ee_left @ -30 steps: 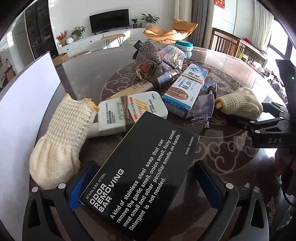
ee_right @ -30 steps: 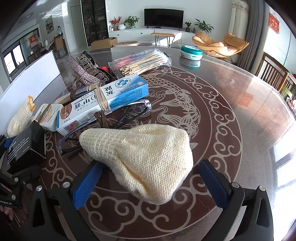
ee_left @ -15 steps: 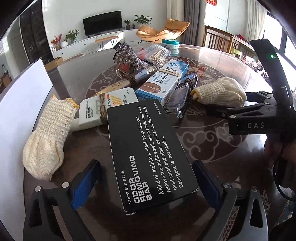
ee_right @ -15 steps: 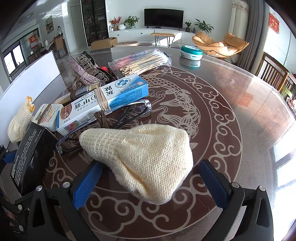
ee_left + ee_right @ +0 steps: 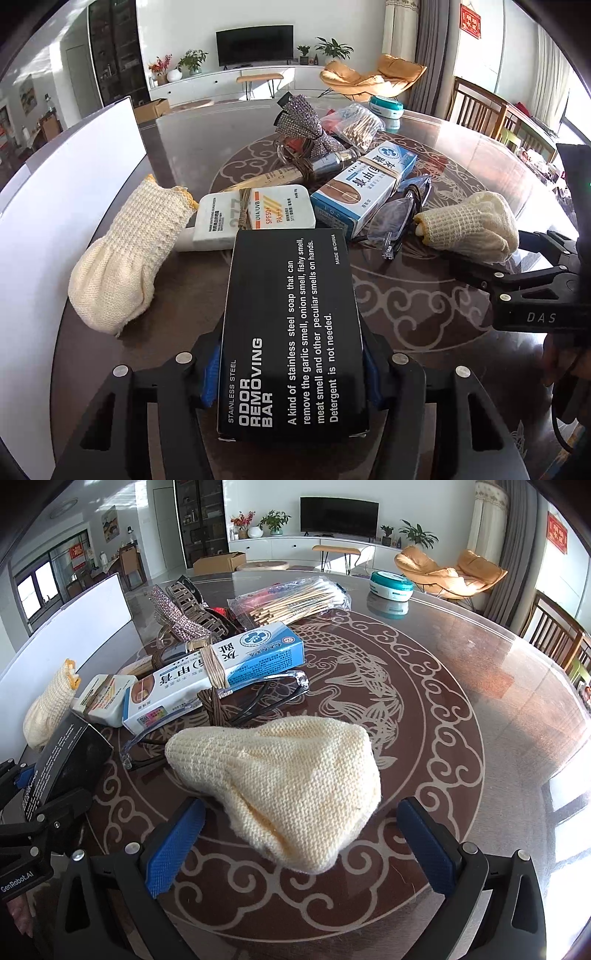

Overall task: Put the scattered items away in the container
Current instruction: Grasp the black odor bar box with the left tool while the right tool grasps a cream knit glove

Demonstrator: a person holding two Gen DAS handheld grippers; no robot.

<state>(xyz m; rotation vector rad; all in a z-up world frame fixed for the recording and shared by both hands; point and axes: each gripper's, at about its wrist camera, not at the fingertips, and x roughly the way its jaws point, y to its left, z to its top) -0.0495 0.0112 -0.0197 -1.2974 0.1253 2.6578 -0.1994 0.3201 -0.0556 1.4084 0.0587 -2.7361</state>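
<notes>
L gripper (image 5: 291, 373) has just been closing, blue ribbed pads now pressed on both long sides of the flat black cardboard box (image 5: 291, 325), matte w/ white print, its far end by the white sunscreen tube (image 5: 255, 218). R gripper (image 5: 295, 842) jaws spread wide, textured blue pads either side of a lumpy cream knit glove (image 5: 284, 779) lying on the glossy round table (image 5: 480, 701), not touching it. 2nd knit glove (image 5: 125, 266) slumped beside the white container wall (image 5: 70, 206)
</notes>
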